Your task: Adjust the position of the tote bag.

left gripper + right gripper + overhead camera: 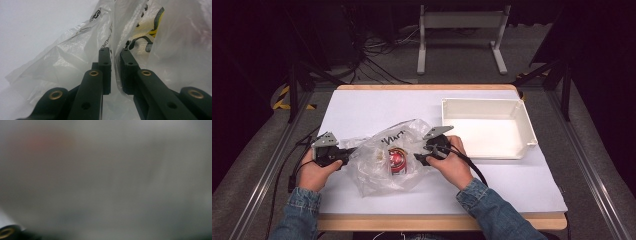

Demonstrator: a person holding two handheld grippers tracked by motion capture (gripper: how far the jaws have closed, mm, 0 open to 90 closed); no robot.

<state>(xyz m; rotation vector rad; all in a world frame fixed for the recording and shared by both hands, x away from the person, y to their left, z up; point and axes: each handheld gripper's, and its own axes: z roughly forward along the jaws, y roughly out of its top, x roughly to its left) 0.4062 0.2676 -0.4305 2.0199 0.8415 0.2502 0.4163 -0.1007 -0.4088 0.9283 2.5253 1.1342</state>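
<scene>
A crumpled clear plastic bag (384,155) with black lettering lies on the white table top (362,105). Inside it is a round red and white object (397,161). My left gripper (349,152) is at the bag's left edge. In the left gripper view its jaws (115,53) stand almost together with a fold of the bag (75,57) pinched between them. My right gripper (418,158) is against the bag's right side. The right gripper view is blurred by bag film (112,182) close to the lens, with a reddish smear (40,142) at the upper left, and its jaws are hidden.
An empty white bin (487,127) stands on the table to the right of the bag, behind my right hand. Cables trail off both grippers. Beyond the table's far edge are a white frame and tangled cables on the floor.
</scene>
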